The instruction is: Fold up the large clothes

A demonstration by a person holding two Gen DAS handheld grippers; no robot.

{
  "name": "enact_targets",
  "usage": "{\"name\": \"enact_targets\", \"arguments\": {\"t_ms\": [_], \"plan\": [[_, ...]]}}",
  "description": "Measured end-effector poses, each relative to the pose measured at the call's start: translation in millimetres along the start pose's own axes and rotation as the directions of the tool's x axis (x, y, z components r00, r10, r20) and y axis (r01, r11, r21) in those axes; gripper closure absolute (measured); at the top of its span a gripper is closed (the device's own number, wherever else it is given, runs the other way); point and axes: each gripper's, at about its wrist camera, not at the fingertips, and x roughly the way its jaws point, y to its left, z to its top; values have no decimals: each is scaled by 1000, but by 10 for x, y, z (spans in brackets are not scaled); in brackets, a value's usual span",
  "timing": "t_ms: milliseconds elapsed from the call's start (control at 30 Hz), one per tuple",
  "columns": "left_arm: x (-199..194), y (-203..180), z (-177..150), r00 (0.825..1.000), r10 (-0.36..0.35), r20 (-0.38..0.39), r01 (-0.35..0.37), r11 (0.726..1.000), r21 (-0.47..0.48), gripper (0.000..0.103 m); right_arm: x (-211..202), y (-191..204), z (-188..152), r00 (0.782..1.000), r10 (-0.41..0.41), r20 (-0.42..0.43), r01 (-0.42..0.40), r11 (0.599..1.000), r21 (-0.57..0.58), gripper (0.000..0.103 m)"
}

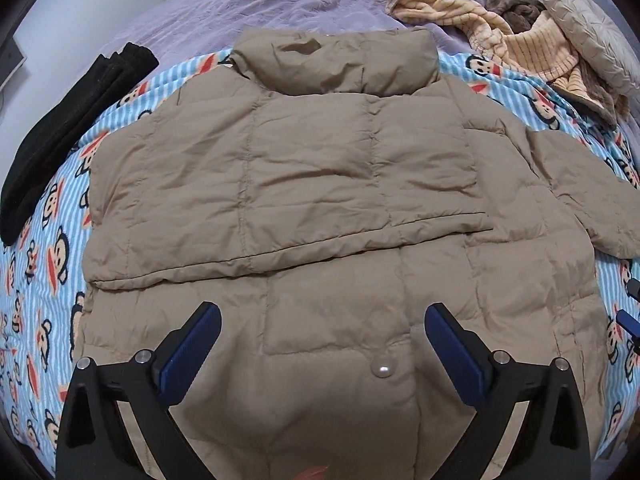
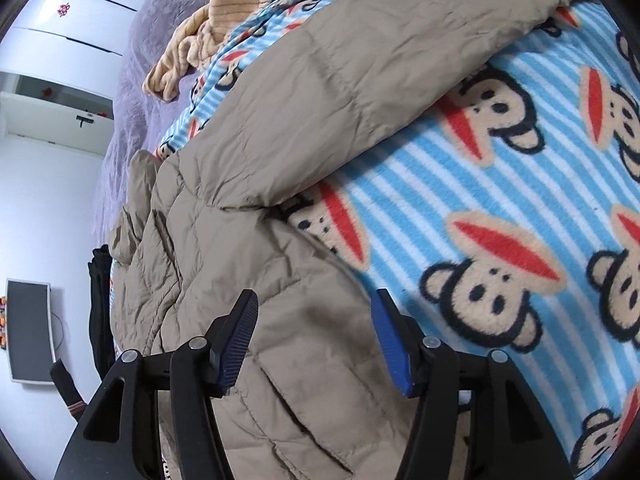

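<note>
A tan quilted puffer jacket [image 1: 320, 184] lies flat on a blue striped monkey-print blanket [image 1: 48, 240], collar at the far side. One sleeve is folded across its body; the other sleeve [image 1: 580, 184] sticks out to the right. My left gripper [image 1: 322, 316] is open and empty, hovering over the jacket's near hem by a snap button [image 1: 382, 369]. My right gripper [image 2: 314, 304] is open and empty over the jacket's side edge [image 2: 280, 340], with the spread sleeve [image 2: 360, 80] ahead of it on the blanket [image 2: 500, 200].
A folded black garment [image 1: 68, 128] lies at the blanket's left edge. A striped orange garment [image 1: 520, 40], a brown fleece and a pillow [image 1: 592, 28] sit at the far right on the purple bedspread [image 1: 260, 4]. A wall monitor [image 2: 30, 328] shows left of the bed.
</note>
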Motion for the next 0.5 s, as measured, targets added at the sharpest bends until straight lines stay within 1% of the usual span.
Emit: {"name": "enact_targets", "arguments": {"t_ms": [67,100,133,200,267,300,367,500], "plan": [[37,-69,32,1000,-8,-10,8,1000,-3,1,-57,-99,88,1000,-3,20,3,1000,13,30],[48,-105,45,1000,-8,-12,7,1000,-3,1,-82,-153,136,1000,-5,30,4,1000,23,24],[65,-134,58,1000,-9,-15,9,1000,-2,1,-105,-200,181,999,-2,41,1,999,35,21],[112,-211,88,999,-29,-32,29,1000,3,1,-163,-319,299,997,11,74,-16,998,69,19],[137,-311,113,998,-41,-40,42,999,15,1,-191,-433,422,995,26,99,-36,995,97,5],[130,-356,122,999,-40,-35,41,999,19,1,-198,-488,489,993,35,108,-47,993,111,0],[120,-445,153,998,-56,-35,57,998,31,1,-208,-599,624,991,60,117,-76,987,139,0],[113,-626,214,996,-78,-33,79,995,53,1,-242,-751,878,988,73,135,-97,980,175,0]]}}
